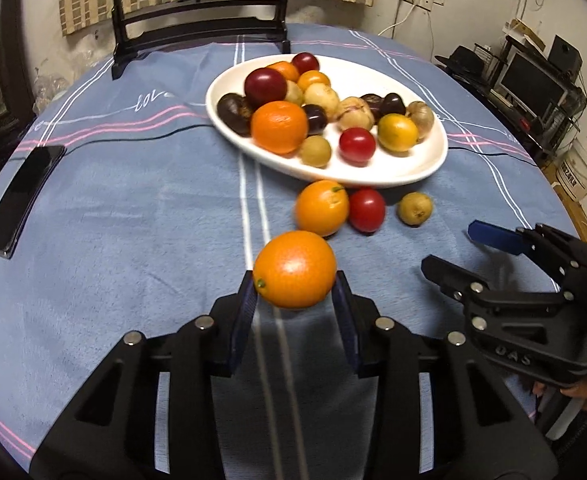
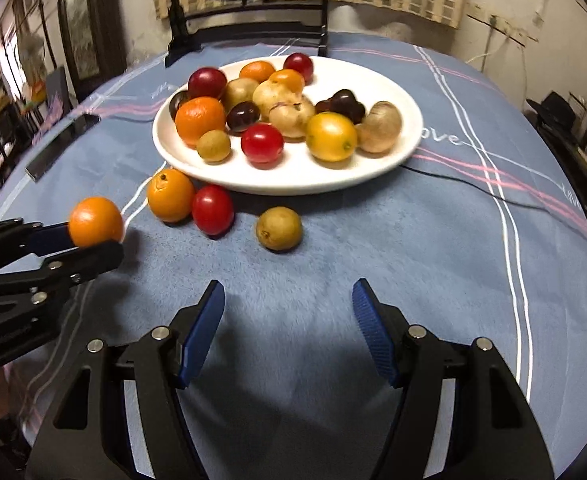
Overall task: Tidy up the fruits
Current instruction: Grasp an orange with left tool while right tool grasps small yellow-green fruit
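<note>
Left gripper (image 1: 295, 292) was clamped on a small orange (image 1: 294, 269), held just above the blue tablecloth (image 1: 133, 220). Right gripper (image 2: 287, 330) stood wide, nothing between pads. Near the white plate (image 2: 373, 168) of fruit lay another orange (image 2: 170, 195), red fruit (image 2: 212, 209), brownish fruit (image 2: 279, 228).

The left wrist view looks forward and steeply down along the left tongs (image 1: 295, 292), close over the round desk under a blue striped cloth (image 1: 133, 216), toward the white oval plate of mixed fruit (image 1: 433, 160) and the wall behind it. The right wrist view looks the same way from just to the right, along the right tongs (image 2: 289, 292), equally near the cloth. Both share the plate, the three loose fruits before it and the dark wooden frame stand (image 2: 245, 20) at the far edge, and each catches the other tongs at its side.
</note>
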The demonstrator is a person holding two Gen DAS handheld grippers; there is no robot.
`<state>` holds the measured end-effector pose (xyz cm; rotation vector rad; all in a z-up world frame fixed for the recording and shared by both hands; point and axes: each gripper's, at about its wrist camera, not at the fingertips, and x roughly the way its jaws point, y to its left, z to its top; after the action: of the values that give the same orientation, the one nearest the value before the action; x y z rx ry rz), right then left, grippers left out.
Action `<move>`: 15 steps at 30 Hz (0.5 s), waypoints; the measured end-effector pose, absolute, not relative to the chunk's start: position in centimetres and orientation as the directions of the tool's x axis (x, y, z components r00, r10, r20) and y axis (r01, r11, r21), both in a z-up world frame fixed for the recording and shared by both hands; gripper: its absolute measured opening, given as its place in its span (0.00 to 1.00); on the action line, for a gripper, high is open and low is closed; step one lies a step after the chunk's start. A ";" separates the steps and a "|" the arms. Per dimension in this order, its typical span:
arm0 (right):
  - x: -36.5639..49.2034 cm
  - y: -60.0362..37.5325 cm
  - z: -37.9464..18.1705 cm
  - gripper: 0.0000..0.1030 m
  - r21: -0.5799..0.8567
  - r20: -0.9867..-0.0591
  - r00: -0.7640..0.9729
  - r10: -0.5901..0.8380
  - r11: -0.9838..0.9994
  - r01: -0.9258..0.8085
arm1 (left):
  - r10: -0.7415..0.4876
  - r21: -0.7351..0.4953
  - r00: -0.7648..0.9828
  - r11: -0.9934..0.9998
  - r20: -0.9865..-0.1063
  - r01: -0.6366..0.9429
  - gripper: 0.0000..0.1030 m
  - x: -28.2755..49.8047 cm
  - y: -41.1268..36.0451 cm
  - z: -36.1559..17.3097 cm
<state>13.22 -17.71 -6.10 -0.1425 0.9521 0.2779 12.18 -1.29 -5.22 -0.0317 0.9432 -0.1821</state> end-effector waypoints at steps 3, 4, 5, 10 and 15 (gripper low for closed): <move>14.3 -17.3 -6.2 0.63 -0.001 -0.815 0.554 0.172 0.955 -0.298 | -0.175 -0.117 0.573 0.984 -0.801 0.136 0.38 12.3 -0.8 -5.3; 14.7 -17.3 -6.2 0.56 0.009 -0.814 0.553 0.179 0.955 -0.297 | -0.178 -0.122 0.572 0.983 -0.801 0.136 0.38 12.3 -0.7 -5.3; 15.3 -17.4 -6.3 0.54 0.027 -0.815 0.547 0.193 0.955 -0.296 | -0.183 -0.127 0.570 0.982 -0.801 0.137 0.38 12.4 -0.6 -5.4; 17.0 -17.4 -6.6 0.37 0.059 -0.821 0.531 0.210 0.956 -0.286 | -0.190 -0.134 0.562 0.981 -0.805 0.138 0.38 12.6 -0.4 -5.6; 16.5 -17.6 -6.1 0.28 0.082 -0.804 0.546 0.235 0.954 -0.290 | -0.192 -0.137 0.561 0.981 -0.805 0.138 0.38 12.5 -0.4 -5.6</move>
<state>16.53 -17.62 -6.14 -0.0625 0.9438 0.3114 12.55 -0.40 -5.59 -0.0608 0.9555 -0.1945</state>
